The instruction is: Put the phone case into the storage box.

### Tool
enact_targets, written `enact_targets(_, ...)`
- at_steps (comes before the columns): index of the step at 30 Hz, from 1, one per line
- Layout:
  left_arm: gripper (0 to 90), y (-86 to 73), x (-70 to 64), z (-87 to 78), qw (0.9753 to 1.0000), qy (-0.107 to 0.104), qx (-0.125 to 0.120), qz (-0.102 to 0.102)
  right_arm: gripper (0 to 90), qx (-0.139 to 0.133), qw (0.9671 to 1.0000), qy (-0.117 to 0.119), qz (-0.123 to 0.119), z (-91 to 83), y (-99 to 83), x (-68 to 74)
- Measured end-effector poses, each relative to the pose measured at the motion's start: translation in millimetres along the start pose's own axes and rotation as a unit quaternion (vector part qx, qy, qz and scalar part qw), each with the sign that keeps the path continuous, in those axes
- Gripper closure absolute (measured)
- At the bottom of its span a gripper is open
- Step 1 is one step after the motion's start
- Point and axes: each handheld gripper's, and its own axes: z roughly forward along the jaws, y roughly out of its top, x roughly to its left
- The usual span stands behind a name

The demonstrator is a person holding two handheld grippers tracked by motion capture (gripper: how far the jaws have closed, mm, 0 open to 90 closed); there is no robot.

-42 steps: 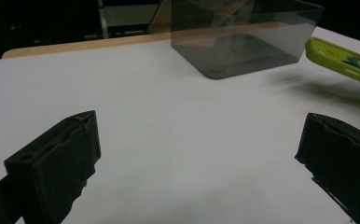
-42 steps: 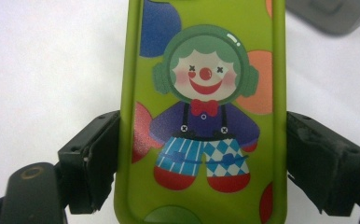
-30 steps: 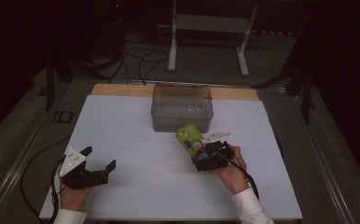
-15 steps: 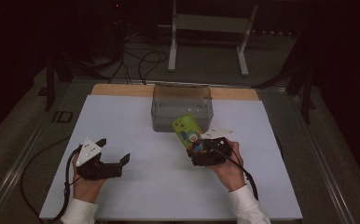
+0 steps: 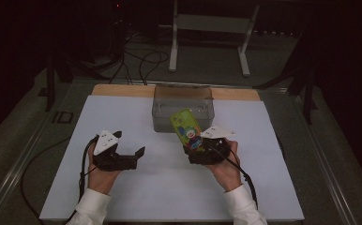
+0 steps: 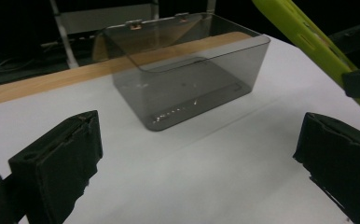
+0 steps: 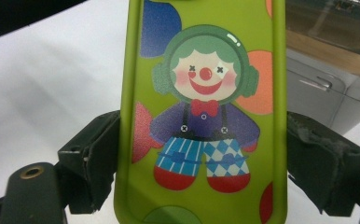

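Note:
My right gripper [image 5: 198,144] is shut on a lime-green phone case [image 5: 187,127] printed with a clown; its jaws pinch the case's two long edges [image 7: 205,107]. The case tilts up and away, its far end just before a clear grey plastic box [image 5: 183,108] that stands open at the table's back middle. My left gripper [image 5: 139,153] rests low over the white table [image 5: 160,187] at the left, open, with nothing between its jaws. In the left gripper view the box [image 6: 187,74] lies ahead and the green case [image 6: 308,35] crosses the upper right corner.
A wooden strip [image 5: 123,90] runs along the table's far edge behind the box. Beyond it are a metal stand [image 5: 207,28] and cables [image 5: 141,61] on the dark floor. A cable [image 5: 83,164] trails from the left gripper toward the table's front edge.
My left gripper has slid right and forward toward the table's middle. My right gripper has lifted the green case up and slightly back toward the box.

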Motion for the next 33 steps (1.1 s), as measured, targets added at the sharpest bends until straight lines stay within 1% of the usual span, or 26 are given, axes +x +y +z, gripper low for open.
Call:
enact_targets(5, 1.0, 6.7, -6.4, 9.0, 0.9999, -0.010, -0.001, -0.001, 15.8, -0.012, 0.9999, 0.001, -0.004, 0.5, 2.2, 3.6)
enact_targets(7, 2.0, 10.4, -8.1, 11.5, 1.0000, -0.008, 0.003, -0.001, 15.8, -0.016, 0.9999, 0.002, -0.004, 0.6, 2.8, 5.4)
enact_targets(9, 2.2, 14.3, -9.3, 13.8, 0.9999, -0.008, 0.003, -0.006, 15.8, -0.023, 0.9997, 0.004, -0.001, 0.8, 3.5, 7.2)
enact_targets(12, 3.1, 19.9, -10.0, 15.8, 0.9997, -0.018, -0.005, -0.016, 15.8, -0.028, 0.9996, 0.007, -0.002, 2.0, 5.0, 11.5)
enact_targets(13, 3.2, 21.6, -10.6, 16.8, 0.9996, -0.021, -0.006, -0.016, 15.8, -0.030, 0.9995, 0.009, -0.002, 2.7, 5.5, 13.0)
enact_targets(16, 3.7, 25.8, -12.9, 20.3, 0.9994, -0.029, -0.006, -0.020, 15.8, -0.036, 0.9992, 0.015, -0.003, 4.4, 6.9, 17.4)
enact_targets(21, 5.2, 31.3, -17.0, 26.3, 0.9982, -0.050, -0.011, -0.033, 15.8, -0.047, 0.9987, 0.021, -0.005, 7.0, 8.5, 24.6)
enact_targets(22, 5.7, 32.2, -17.5, 27.2, 0.9981, -0.051, -0.010, -0.032, 15.8, -0.049, 0.9986, 0.022, -0.005, 7.9, 8.8, 26.2)
enact_targets(25, 7.5, 36.5, -20.7, 31.0, 0.9975, -0.060, -0.010, -0.036, 15.8, -0.052, 0.9984, 0.020, -0.006, 9.1, 9.4, 29.4)
enact_targets(27, 9.1, 39.6, -24.0, 33.2, 0.9976, -0.062, -0.007, -0.032, 15.8, -0.055, 0.9983, 0.020, -0.004, 10.0, 10.2, 31.4)
enact_targets(29, 11.2, 42.7, -28.3, 35.5, 0.9976, -0.063, -0.006, -0.027, 15.8, -0.056, 0.9982, 0.020, -0.008, 10.9, 10.8, 32.8)
enact_targets(31, 14.2, 45.3, -32.9, 38.2, 0.9975, -0.067, -0.002, -0.025, 15.8, -0.062, 0.9978, 0.020, -0.007, 11.3, 11.5, 34.9)
enact_targets(32, 15.5, 45.3, -32.9, 38.2, 0.9975, -0.067, -0.002, -0.025, 15.9, -0.066, 0.9976, 0.020, -0.007, 11.0, 12.0, 36.1)
enact_targets(33, 17.2, 47.1, -36.3, 41.2, 0.9976, -0.065, 0.004, -0.025, 15.8, -0.071, 0.9972, 0.020, -0.007, 10.6, 12.6, 37.1)
